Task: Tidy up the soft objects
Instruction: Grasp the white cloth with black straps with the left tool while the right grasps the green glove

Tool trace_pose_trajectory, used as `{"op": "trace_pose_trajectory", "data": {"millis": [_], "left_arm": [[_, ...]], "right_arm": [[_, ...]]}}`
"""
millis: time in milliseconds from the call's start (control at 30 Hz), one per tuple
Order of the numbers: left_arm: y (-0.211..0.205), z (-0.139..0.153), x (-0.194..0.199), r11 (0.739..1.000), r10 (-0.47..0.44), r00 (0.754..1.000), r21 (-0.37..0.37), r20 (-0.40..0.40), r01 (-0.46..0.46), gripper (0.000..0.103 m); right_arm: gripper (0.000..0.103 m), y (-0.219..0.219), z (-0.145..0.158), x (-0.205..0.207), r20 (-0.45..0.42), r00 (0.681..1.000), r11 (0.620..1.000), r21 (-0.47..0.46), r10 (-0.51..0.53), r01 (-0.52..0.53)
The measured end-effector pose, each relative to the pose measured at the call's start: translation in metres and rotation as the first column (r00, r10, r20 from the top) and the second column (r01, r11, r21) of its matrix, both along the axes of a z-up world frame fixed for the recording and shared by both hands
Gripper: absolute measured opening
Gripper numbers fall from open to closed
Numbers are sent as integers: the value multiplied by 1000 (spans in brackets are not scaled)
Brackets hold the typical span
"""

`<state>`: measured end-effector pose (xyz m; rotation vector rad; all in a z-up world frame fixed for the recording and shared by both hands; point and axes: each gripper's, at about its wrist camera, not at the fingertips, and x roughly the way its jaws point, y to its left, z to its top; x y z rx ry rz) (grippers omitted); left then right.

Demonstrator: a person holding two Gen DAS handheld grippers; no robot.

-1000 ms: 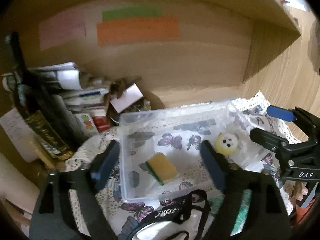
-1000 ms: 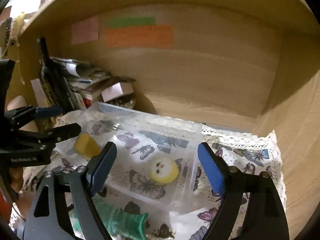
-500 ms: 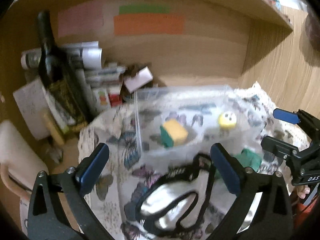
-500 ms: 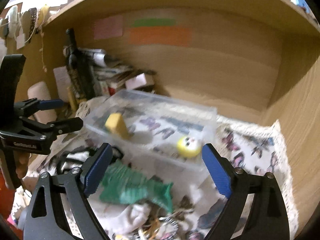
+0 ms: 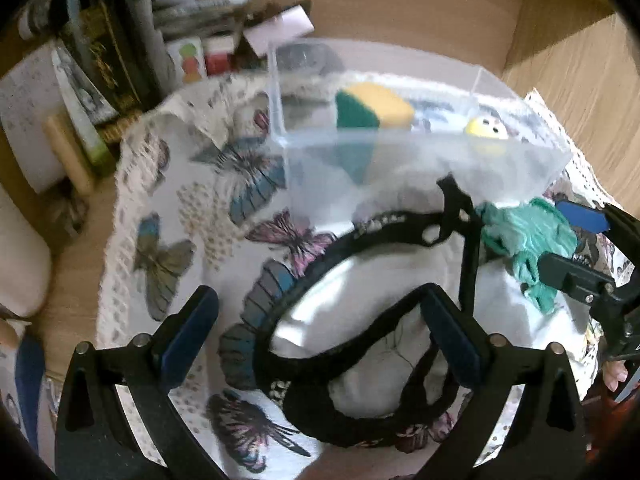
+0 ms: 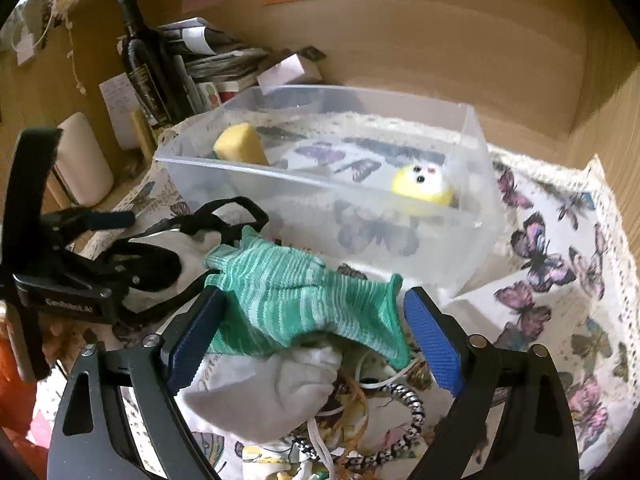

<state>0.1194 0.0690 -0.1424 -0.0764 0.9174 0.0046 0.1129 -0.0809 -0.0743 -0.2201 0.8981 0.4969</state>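
Clear plastic forms the bin [image 5: 420, 160] in the left wrist view, standing on a butterfly-print cloth [image 5: 192, 208] that covers the surface. Inside it lie a yellow-and-green sponge [image 5: 372, 110] and a yellow ball toy with a face [image 5: 486, 130]. The left gripper [image 5: 320, 336] has its fingers wide apart, holding nothing, above a white garment with black trim [image 5: 360, 320] just in front of the bin. A green knitted sock [image 5: 524, 236] lies to the right, near the right gripper's fingertips.

From the right wrist view, the right gripper [image 6: 312, 344] also has its fingers spread apart; the green knitted sock [image 6: 296, 300] lies between them but is not clamped. A grey-white sock [image 6: 276, 392] sits beneath it beside a black-and-white braided cord [image 6: 404, 416]. The bin [image 6: 400, 240] stands just behind, with the sponge [image 6: 240, 148] and ball toy [image 6: 420, 184] well apart inside. A dark bottle [image 6: 140, 56] stands at the back left.
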Motion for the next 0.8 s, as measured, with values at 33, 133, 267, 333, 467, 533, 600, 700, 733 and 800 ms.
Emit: {"op": "trace_pose_trajectory", "data": {"millis": [33,133,267,333,467,533,600,700,733,800], "left_arm": [[-1,-2,1,1000,-9,1000,3,-6,9,103],[-9,-6,3,999,-18,1000,28,-19,18,103],[-10,-6,1,999,-29,999,18,-14,29,102],[-11,-4,-2,999,-32,999,12,-4,32,94],[-12,0,-8,998,-52,999,22,11,51,68],[-13,3,-13,998,-58,998,32,18,58,56],[-13,4,-18,998,-56,998,15,22,56,44],[-11,11,-28,999,-48,998,-6,33,49,32],[-11,15,-32,999,-46,998,-4,44,46,32],[-11,25,-40,999,-38,996,12,76,37,30]], "right_arm": [[84,-1,0,0,-4,1000,1000,7,0,0],[66,-3,-2,-1,-23,1000,999,32,8,-8],[44,-2,-1,-8,-10,1000,999,36,15,-15],[33,-1,3,-14,24,1000,999,27,17,-17],[24,-1,11,-20,67,998,1000,26,13,-15],[21,-4,17,-24,90,996,1000,31,2,-5],[21,-7,22,-26,106,994,999,37,-8,4],[20,-15,32,-31,131,991,998,54,-28,21],[20,-17,35,-32,138,990,998,59,-33,25],[20,-23,43,-35,162,986,997,67,-47,37]]}}
